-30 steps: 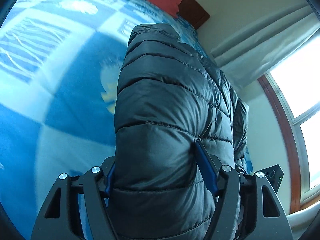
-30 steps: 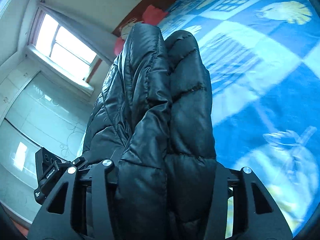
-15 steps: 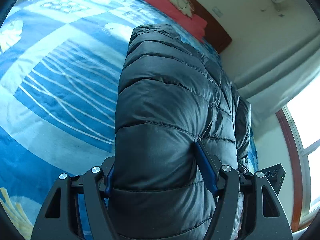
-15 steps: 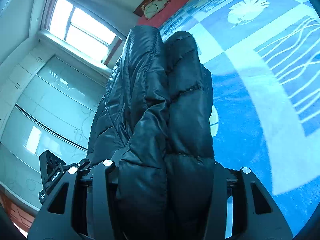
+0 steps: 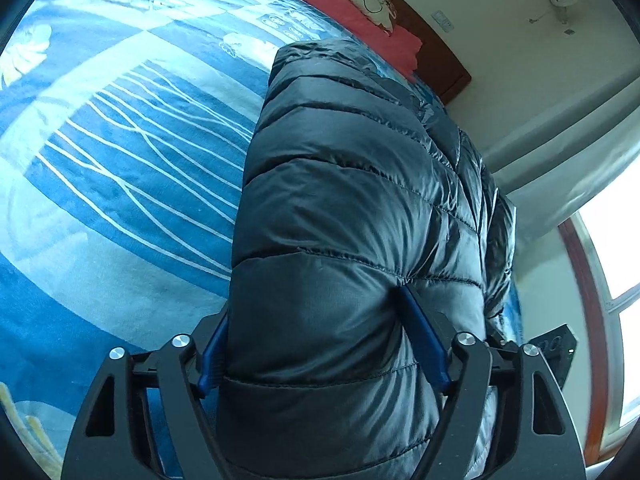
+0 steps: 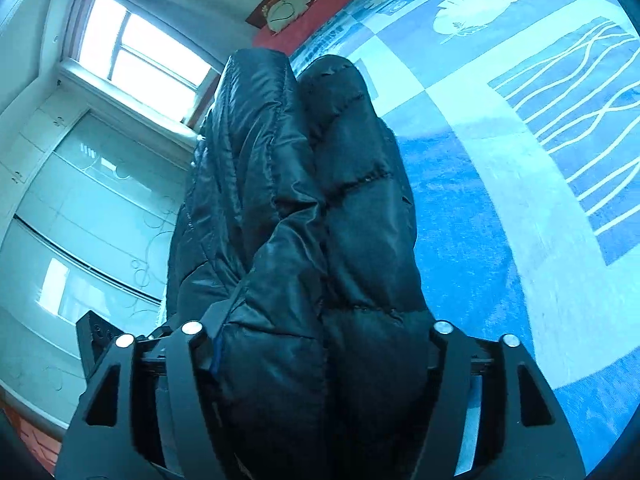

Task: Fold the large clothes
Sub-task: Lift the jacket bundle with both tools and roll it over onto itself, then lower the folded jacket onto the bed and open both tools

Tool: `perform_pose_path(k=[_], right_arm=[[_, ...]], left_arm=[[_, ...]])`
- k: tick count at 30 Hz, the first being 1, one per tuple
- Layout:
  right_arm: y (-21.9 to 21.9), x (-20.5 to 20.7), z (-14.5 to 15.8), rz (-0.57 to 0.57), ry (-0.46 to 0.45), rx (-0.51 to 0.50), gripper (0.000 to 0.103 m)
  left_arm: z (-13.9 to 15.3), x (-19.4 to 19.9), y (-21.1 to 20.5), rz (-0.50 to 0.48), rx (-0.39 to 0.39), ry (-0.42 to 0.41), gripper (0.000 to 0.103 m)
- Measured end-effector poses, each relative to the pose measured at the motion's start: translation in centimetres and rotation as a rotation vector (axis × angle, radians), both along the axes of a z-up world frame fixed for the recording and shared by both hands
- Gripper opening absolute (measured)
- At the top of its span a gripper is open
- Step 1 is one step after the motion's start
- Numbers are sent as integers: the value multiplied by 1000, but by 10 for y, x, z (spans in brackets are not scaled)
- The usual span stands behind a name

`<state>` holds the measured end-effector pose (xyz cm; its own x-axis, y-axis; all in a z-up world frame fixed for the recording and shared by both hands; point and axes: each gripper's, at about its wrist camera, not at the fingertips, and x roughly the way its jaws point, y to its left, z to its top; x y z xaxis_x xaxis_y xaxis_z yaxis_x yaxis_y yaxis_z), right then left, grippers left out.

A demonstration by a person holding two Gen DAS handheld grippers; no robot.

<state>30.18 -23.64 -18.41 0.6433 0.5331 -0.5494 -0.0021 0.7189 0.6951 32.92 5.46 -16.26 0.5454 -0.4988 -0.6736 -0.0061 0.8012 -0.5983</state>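
A black quilted puffer jacket [image 5: 352, 208] hangs in the air over the bed, stretched between both grippers. My left gripper [image 5: 320, 344] is shut on one thick end of it, with the blue pads pressed into the padding. My right gripper [image 6: 316, 344] is shut on the other end, where the jacket [image 6: 320, 208] is bunched into two rolls. The fingertips of both grippers are buried in the fabric. Each view shows the other gripper's black body past the jacket.
The bed below carries a blue and white patterned cover [image 5: 120, 160], also in the right wrist view [image 6: 520, 200]. A red pillow [image 5: 360, 24] and a dark headboard [image 5: 432, 56] lie at the far end. A window [image 6: 136, 56] and a glass-fronted wardrobe [image 6: 80, 220] stand beside the bed.
Both grippers have carried the jacket farther along over the bed; the pillow and headboard have come into fuller view. The grip on the jacket has not changed.
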Motion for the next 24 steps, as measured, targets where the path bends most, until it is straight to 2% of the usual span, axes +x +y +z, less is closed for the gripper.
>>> perform_pose_path(k=[4, 7, 11, 13, 17, 24], right_arm=[[6, -10, 18, -40, -23, -111, 76], [11, -25, 39, -71, -62, -210, 78], [18, -44, 62, -115, -91, -309, 79], [22, -57, 73, -138, -101, -372, 80], [35, -80, 90, -168, -123, -470, 84], [55, -125, 107, -178, -165, -620, 87]], left_arm=[[15, -7, -4, -11, 101, -28, 78], [25, -14, -8, 4, 183, -61, 78], [44, -31, -19, 16, 337, -145, 78], [54, -42, -24, 20, 385, -190, 78], [74, -67, -28, 29, 426, -249, 78], [96, -113, -31, 69, 471, -293, 79]])
